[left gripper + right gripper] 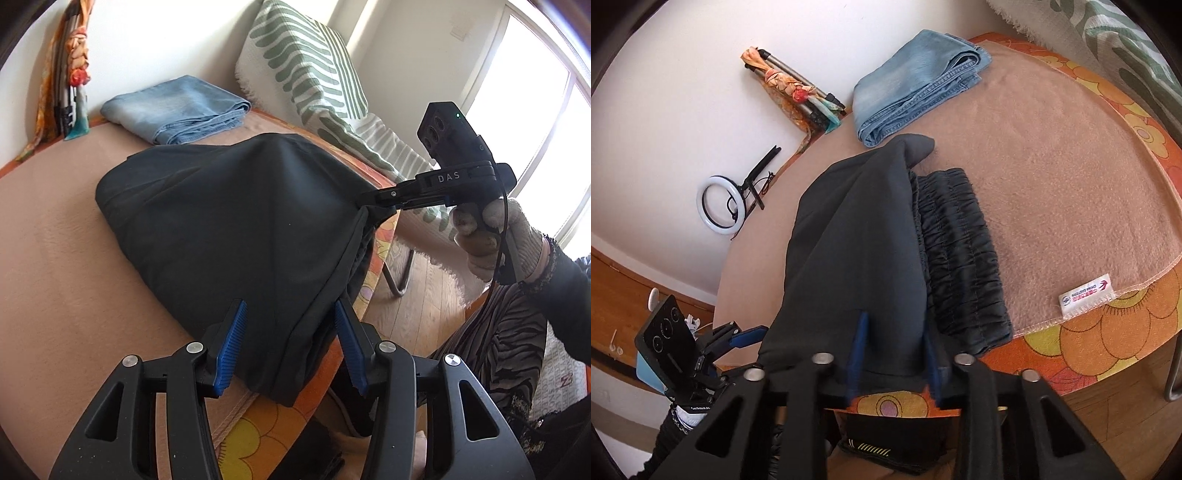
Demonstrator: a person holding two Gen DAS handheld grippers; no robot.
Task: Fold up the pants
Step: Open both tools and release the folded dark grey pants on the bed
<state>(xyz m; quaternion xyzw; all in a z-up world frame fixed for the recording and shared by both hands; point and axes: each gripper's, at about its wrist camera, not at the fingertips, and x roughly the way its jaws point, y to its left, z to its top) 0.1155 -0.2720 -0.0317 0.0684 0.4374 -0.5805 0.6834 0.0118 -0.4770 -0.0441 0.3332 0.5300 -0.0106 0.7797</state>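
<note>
Dark grey pants lie partly folded on a tan blanket; the elastic waistband rests flat on the blanket. My right gripper is shut on the pants' edge and holds the cloth lifted above the table's right edge. In the right wrist view the lifted fabric hangs between that gripper's fingers. My left gripper stands with its blue pads apart on either side of the pants' near fold; it also shows at lower left in the right wrist view.
Folded light blue jeans lie at the back of the blanket. A green patterned cushion leans at the right. A tripod wrapped in a scarf and a ring light stand by the wall. A floral orange cloth covers the table edge.
</note>
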